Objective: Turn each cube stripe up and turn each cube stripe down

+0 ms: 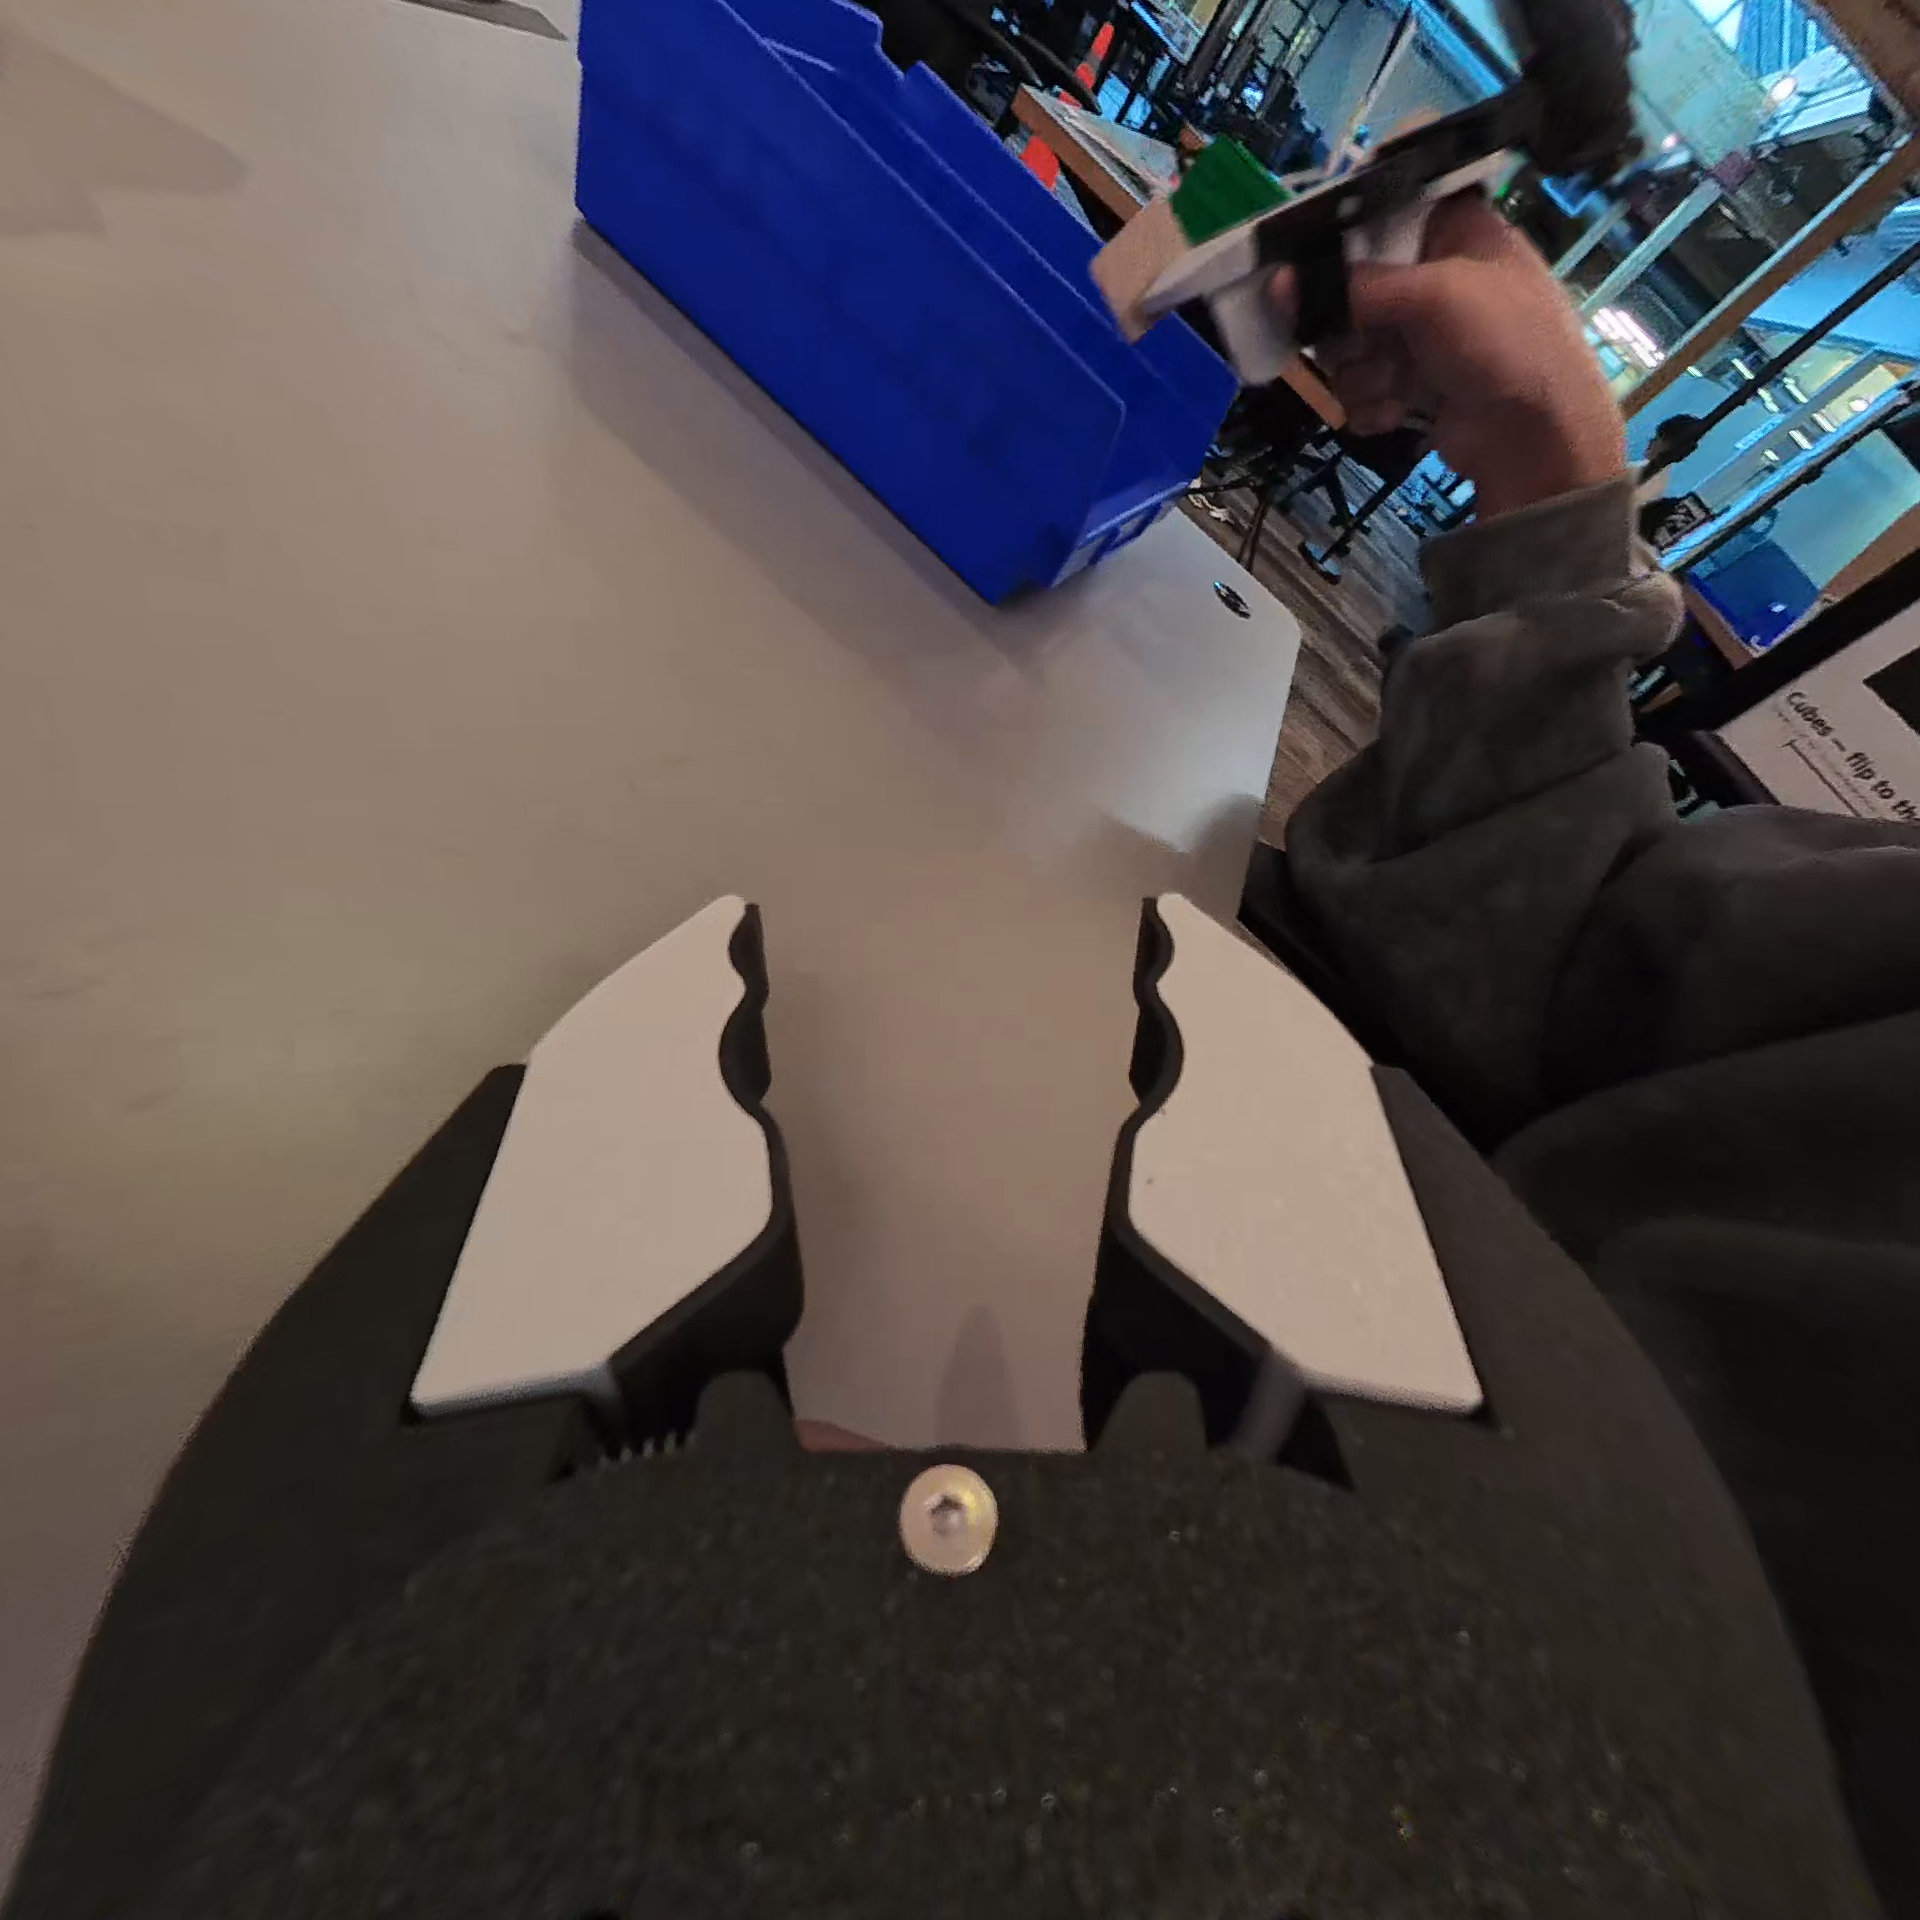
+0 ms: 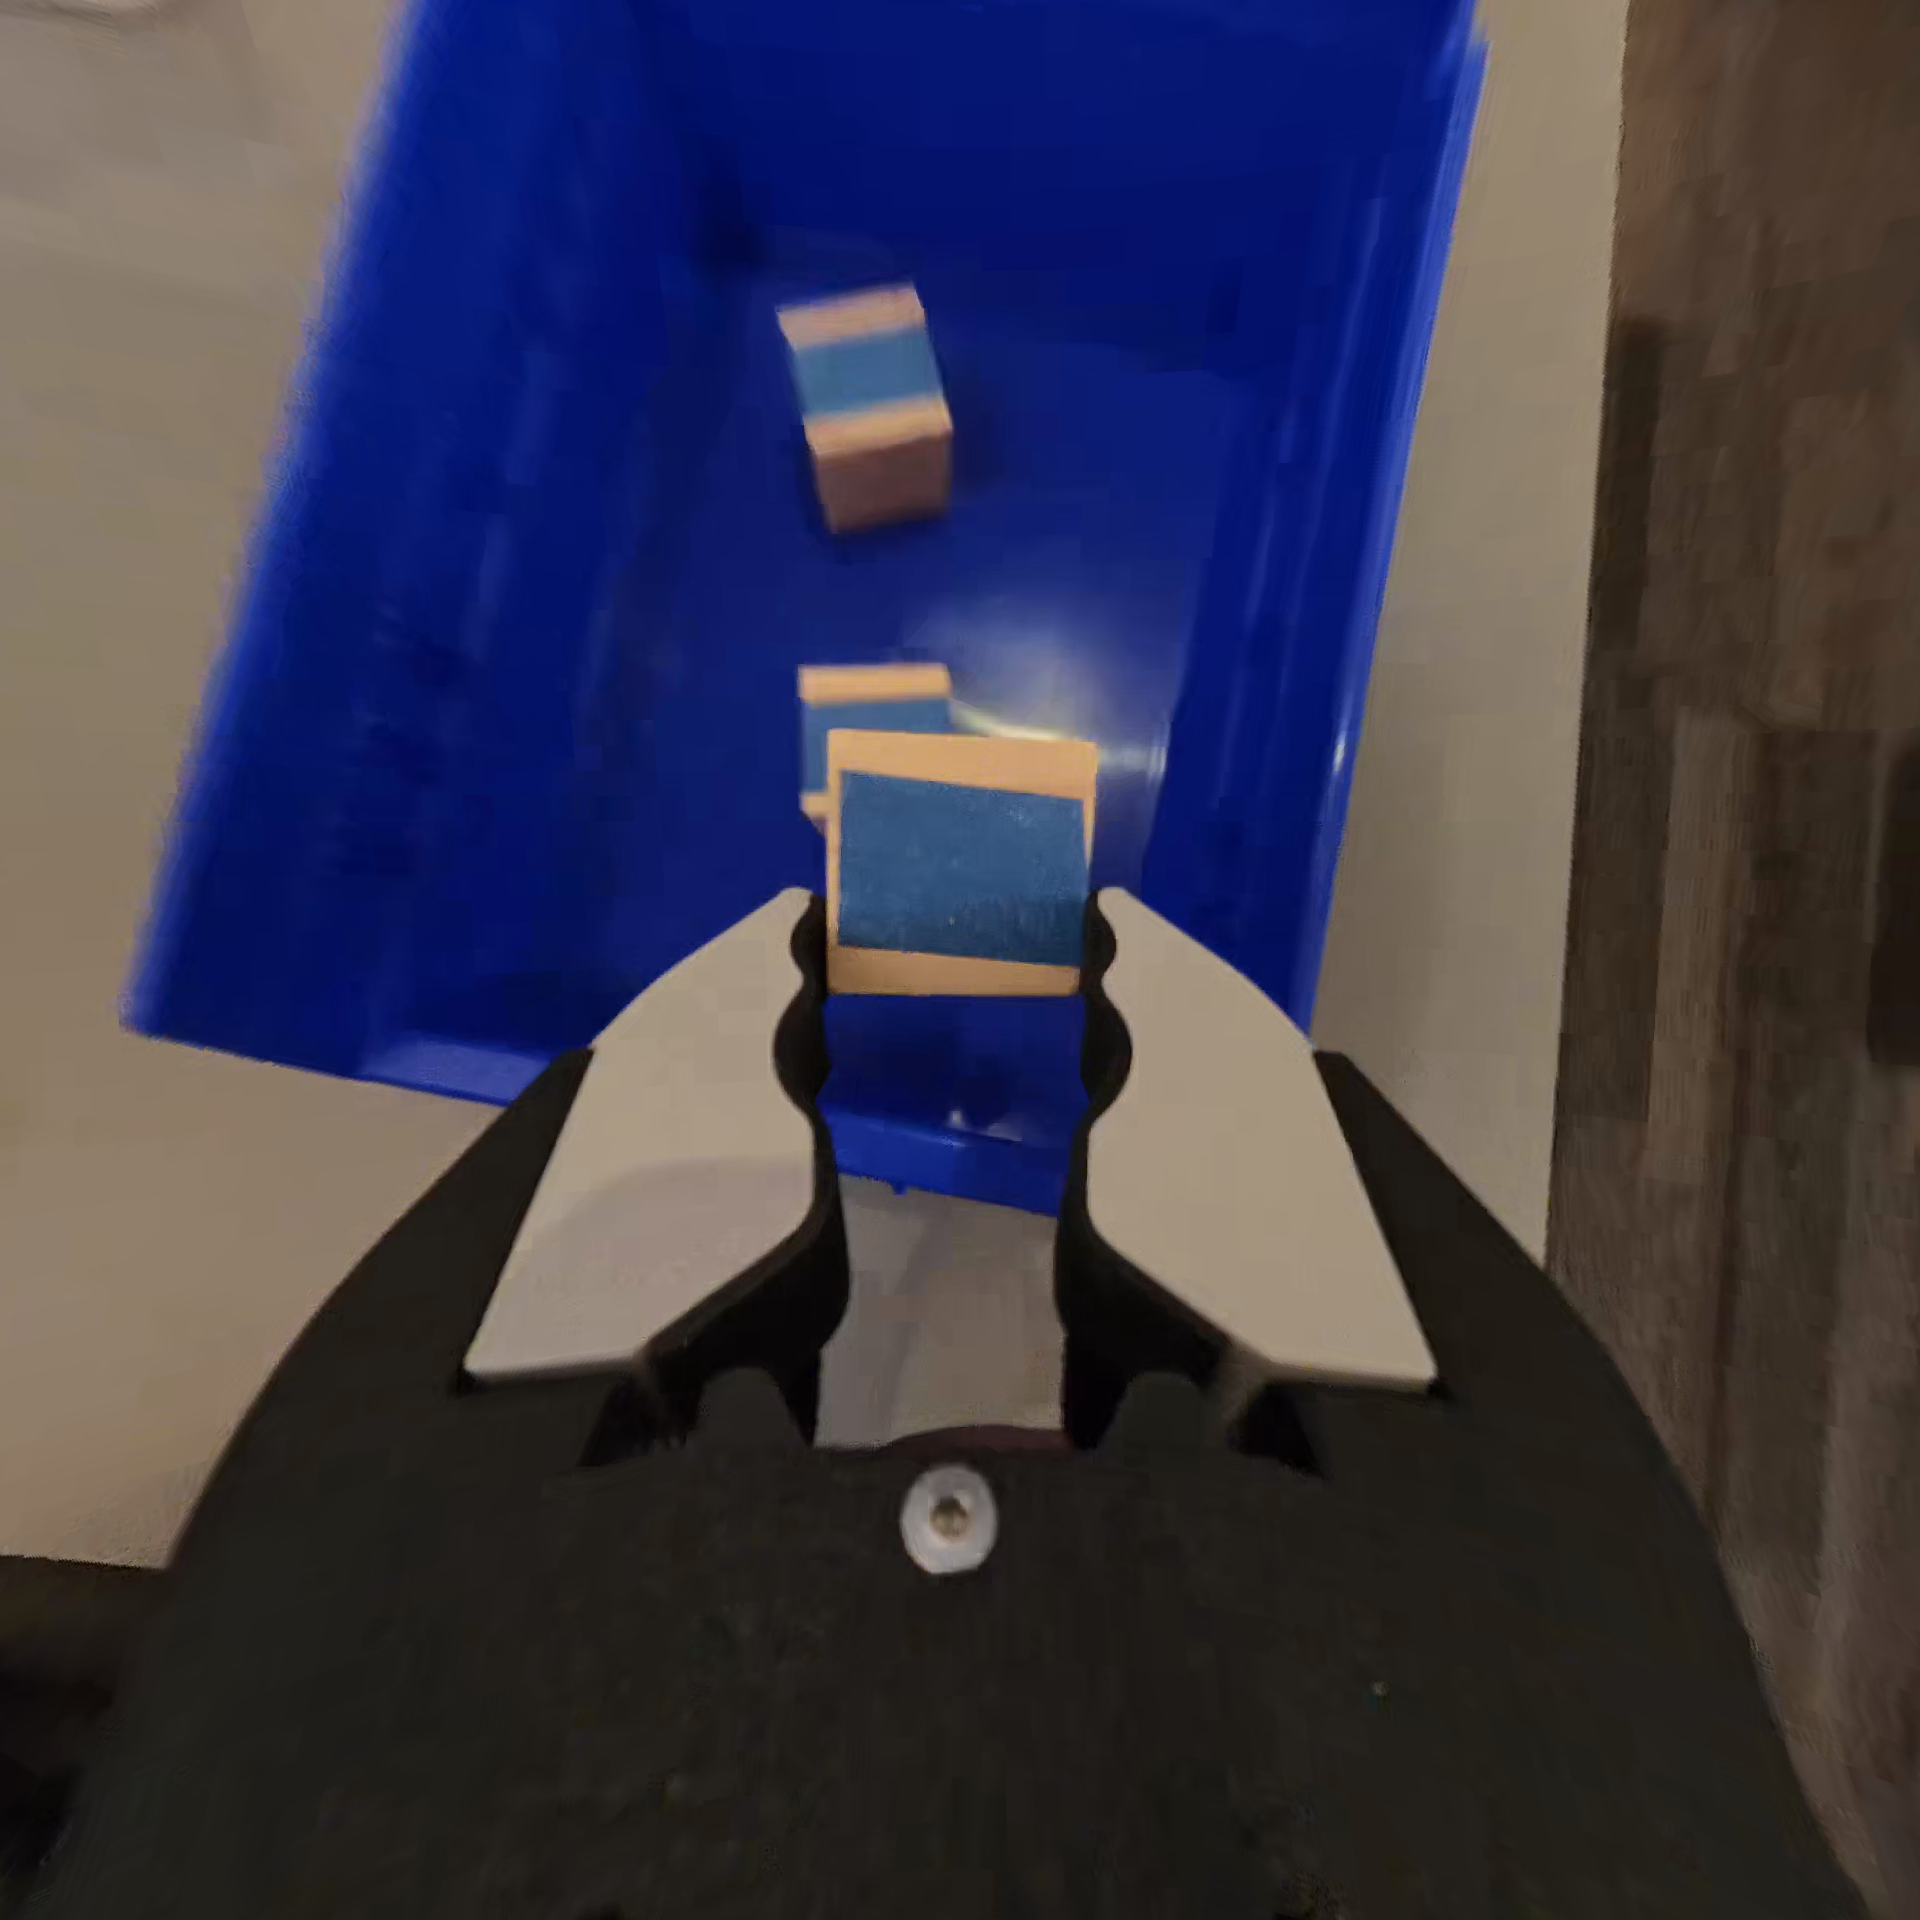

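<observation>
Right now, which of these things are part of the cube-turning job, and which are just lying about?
Part of the job:
- wooden cube with a blue stripe, clamped in the right gripper
- two more striped wooden cubes in the blue plastic bin
- left gripper, open and empty

Just about:
- white table
- grey sleeve

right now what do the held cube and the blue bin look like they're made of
Held cube: probably wood, with pale matte tan edges; its blue stripe looks like a dull painted or taped band. Blue bin: likely moulded plastic, since its floor is glossy and reflects light, and its colour is uniform.
</observation>
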The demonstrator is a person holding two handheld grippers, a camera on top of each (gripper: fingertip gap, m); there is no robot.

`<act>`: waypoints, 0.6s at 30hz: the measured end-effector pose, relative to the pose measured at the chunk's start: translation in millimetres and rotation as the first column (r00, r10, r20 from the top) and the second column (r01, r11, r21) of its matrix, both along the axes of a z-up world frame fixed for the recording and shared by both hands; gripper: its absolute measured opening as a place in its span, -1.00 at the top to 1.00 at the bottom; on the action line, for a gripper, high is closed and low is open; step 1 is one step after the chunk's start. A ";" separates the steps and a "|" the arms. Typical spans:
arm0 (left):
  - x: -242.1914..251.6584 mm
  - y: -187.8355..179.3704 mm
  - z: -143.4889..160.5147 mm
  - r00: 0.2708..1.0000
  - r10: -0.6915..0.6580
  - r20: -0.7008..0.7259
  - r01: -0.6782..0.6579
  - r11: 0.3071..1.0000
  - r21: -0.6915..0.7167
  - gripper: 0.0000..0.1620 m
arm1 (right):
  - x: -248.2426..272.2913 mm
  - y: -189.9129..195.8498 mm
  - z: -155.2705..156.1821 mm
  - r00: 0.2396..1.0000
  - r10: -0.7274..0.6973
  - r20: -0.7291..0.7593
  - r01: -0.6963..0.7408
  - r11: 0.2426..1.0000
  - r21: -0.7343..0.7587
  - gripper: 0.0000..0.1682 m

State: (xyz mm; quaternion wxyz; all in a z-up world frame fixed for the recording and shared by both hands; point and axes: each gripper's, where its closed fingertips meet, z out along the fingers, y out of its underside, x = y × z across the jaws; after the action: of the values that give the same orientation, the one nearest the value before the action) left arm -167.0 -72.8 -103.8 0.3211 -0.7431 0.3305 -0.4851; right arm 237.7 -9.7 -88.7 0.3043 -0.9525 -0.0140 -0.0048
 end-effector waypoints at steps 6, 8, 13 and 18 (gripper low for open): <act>4.7 -8.7 -3.2 0.999 -0.041 -0.017 0.041 0.999 -0.011 0.17 | 12.9 2.4 -59.2 0.990 -0.055 0.132 0.087 0.966 -0.244 0.45; 5.0 -10.4 -2.5 0.998 -0.048 -0.029 0.048 0.999 0.008 0.17 | 14.3 3.2 -66.1 0.986 -0.059 0.155 0.100 0.956 -0.277 0.45; 7.4 -13.1 -7.7 0.997 -0.057 -0.059 0.058 0.998 0.015 0.17 | 19.4 -8.2 -79.8 0.977 -0.036 0.208 0.124 0.896 -0.427 0.45; 8.7 -15.0 -9.7 0.996 -0.063 -0.069 0.064 0.998 0.015 0.17 | 24.5 -7.2 -81.4 0.969 -0.023 0.245 0.139 0.874 -0.466 0.45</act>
State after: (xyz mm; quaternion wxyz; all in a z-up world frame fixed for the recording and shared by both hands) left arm -158.3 -87.8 -113.5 0.3003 -0.7457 0.3691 -0.4664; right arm 262.2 -17.0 -170.1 0.0546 -0.9906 -0.0099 -0.1253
